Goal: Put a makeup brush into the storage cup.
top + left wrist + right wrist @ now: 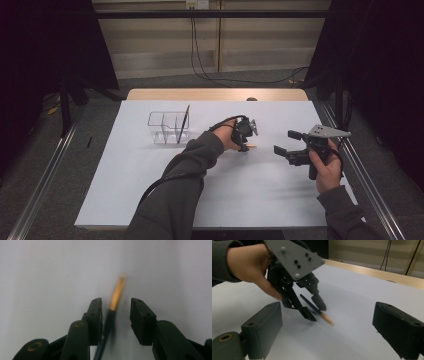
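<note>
Left gripper over pencil on white table, jaws apart, nothing clamped

Pencil flat between left jaws, long axis along them, tan end pointing outward; right gripper farther off, wide open, empty; clear holder beyond, one dark pencil leaning inside

The room was dim and the corners of the high view were almost black, while the white rectangular table top was lit evenly and showed only soft, weak shadows. In the left gripper view the thin dark pencil with an orange end was blurred. It was also smeared in the right gripper view, where the near jaws were a little soft.
</note>
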Tool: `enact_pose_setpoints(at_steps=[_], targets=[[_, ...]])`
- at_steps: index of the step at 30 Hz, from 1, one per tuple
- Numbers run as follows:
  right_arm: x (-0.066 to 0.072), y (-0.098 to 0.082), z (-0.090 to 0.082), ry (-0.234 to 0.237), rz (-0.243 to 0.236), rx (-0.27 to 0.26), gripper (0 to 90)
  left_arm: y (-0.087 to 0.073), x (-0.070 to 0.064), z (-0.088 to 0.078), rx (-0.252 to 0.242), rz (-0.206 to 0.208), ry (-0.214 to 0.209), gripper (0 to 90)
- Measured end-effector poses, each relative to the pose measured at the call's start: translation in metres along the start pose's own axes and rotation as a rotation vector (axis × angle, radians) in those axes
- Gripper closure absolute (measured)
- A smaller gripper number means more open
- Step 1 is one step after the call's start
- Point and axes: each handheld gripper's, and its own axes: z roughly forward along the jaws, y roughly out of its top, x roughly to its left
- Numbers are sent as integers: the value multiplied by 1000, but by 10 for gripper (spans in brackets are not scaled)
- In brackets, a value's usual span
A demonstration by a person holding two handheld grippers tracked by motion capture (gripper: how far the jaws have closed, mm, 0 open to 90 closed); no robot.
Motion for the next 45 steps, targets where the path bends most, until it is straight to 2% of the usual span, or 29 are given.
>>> enact_pose_setpoints(at_steps=[1, 2, 4, 6, 8, 9, 10, 11, 12, 13, 15, 18, 19, 20, 24, 29, 30, 31, 32, 34, 35, 37, 40, 41, 42, 45], targets=[[-1, 0, 0, 2, 0, -1, 85, 1, 1, 0, 17, -7, -10, 645], [-1, -1, -1, 3, 2, 0, 85, 3, 0, 0, 31, -22, -29, 705], [-1, -2, -1, 3, 4, 5, 85, 3, -2, -1, 39, -15, -41, 793], [-1, -2, -1, 3, 1, 5, 85, 3, -4, 0, 32, -40, -38, 833], [-1, -1, -2, 0, 2, 2, 85, 3, -6, -1, 44, -71, -33, 837], [0, -1, -2, 0, 7, 1, 85, 3, -6, -2, 60, -85, -47, 838], [-1, -1, -2, 0, 2, -1, 85, 3, -9, -2, 55, -117, -54, 839], [-1, -1, -2, 0, 0, 0, 85, 2, -9, -4, 77, -102, -65, 839], [0, -1, -2, -3, 5, 0, 85, 1, -12, -4, 72, -118, -72, 838], [-1, -1, -2, -1, 3, 3, 85, 0, -14, -5, 80, -108, -79, 838], [0, -2, -2, 2, 3, 5, 85, -2, -18, -7, 91, -122, -109, 839], [0, -2, -1, 1, -3, 7, 85, -5, -23, -10, 105, -137, -119, 838], [0, -1, -1, 0, -1, 5, 85, -6, -22, -11, 121, -115, -122, 838], [0, -1, -1, -1, -1, 6, 85, -6, -24, -11, 117, -143, -130, 838], [1, -1, 1, 2, 0, 9, 85, -6, -24, -11, 128, -135, -132, 828], [1, -1, 3, 6, -4, 14, 85, -7, -24, -10, 124, -180, -135, 813], [1, -1, 3, 10, -3, 15, 85, -7, -22, -11, 128, -173, -148, 808], [1, -1, 3, 9, -3, 16, 85, -7, -22, -11, 124, -181, -138, 809], [1, -1, 3, 8, -4, 18, 85, -8, -22, -11, 124, -189, -147, 812], [2, -1, 4, 7, -6, 18, 85, -7, -23, -11, 125, -192, -133, 816], [2, -1, 4, 9, -9, 16, 85, -7, -23, -11, 132, -181, -127, 820], [2, -1, 5, 12, -7, 15, 85, -6, -26, -11, 129, -197, -111, 838], [3, -1, 5, 8, -10, 24, 85, -5, -28, -11, 142, -181, -94, 840], [3, -1, 5, 9, -11, 24, 85, -4, -30, -10, 131, -199, -83, 840], [3, -1, 5, 8, -11, 24, 85, -3, -29, -11, 154, -175, -83, 840], [2, -2, 5, 5, -8, 21, 85, -1, -31, -10, 169, -169, -77, 840]])
